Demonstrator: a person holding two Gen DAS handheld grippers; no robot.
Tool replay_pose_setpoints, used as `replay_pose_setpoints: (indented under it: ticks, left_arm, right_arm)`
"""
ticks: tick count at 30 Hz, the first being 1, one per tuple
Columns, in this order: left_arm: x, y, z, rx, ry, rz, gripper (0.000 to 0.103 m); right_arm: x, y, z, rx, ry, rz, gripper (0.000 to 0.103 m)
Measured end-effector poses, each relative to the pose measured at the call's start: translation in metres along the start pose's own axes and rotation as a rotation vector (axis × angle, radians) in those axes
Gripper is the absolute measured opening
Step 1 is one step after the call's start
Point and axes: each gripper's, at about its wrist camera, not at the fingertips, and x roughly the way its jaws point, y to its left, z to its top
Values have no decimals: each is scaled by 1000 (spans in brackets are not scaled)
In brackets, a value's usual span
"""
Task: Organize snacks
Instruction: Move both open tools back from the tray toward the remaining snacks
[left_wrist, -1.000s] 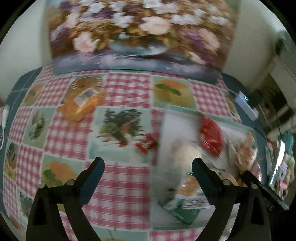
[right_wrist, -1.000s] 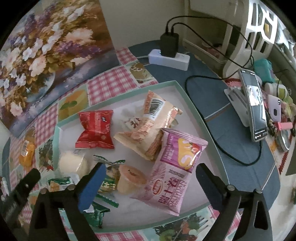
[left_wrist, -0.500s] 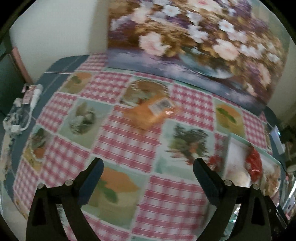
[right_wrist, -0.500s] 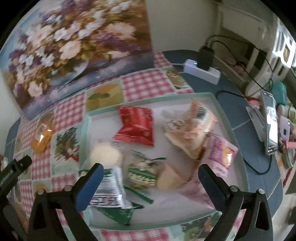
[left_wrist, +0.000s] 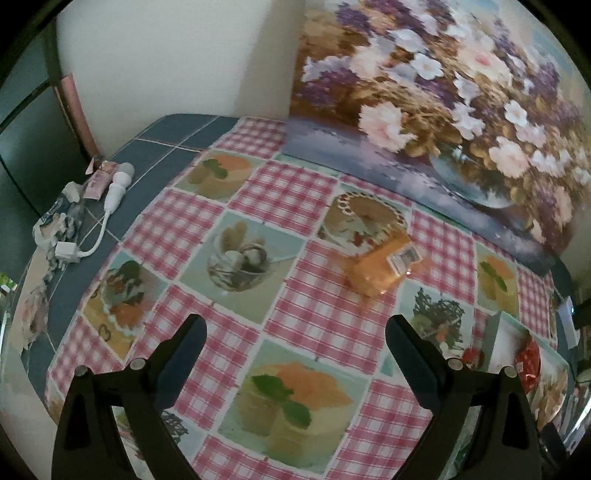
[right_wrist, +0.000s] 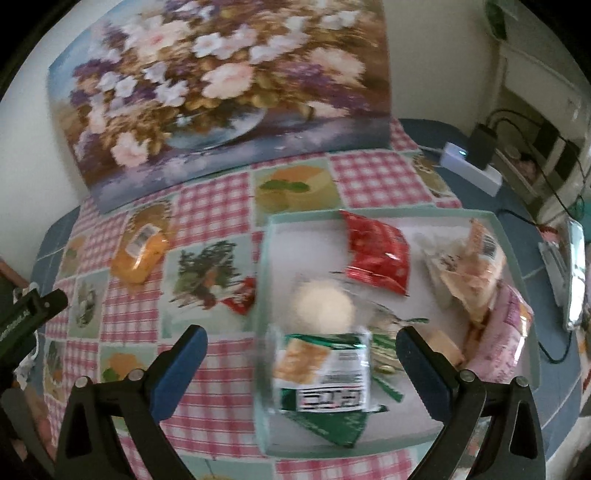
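**What I could not make out**

My right view smeared the green packet (right_wrist: 325, 365) so its print was unreadable. In my left view the tray (left_wrist: 496, 332) ran off the right edge, its snacks mere blurs.

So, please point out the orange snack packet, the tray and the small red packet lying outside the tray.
orange snack packet (left_wrist: 380, 264), left wrist view, middle of the packet.
tray (right_wrist: 263, 258), right wrist view, left rim.
small red packet (right_wrist: 242, 299), right wrist view, its middle.

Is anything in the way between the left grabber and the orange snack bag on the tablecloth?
No, nothing visible. The left gripper is open, and only bare checkered tablecloth lies between it and the orange snack bag, which sits alone outside the tray.
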Motion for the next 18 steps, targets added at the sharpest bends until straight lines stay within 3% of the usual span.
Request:
replay_pose_setpoints:
  ticks: [9,18]
  left_arm:
    - [6,16,5,-28,7,10,98]
    - [31,21,6,-47,63,17,98]
  right_arm:
    - [13,48,-1,-83,12,80,103]
    - [32,76,3,-112,27,125,103]
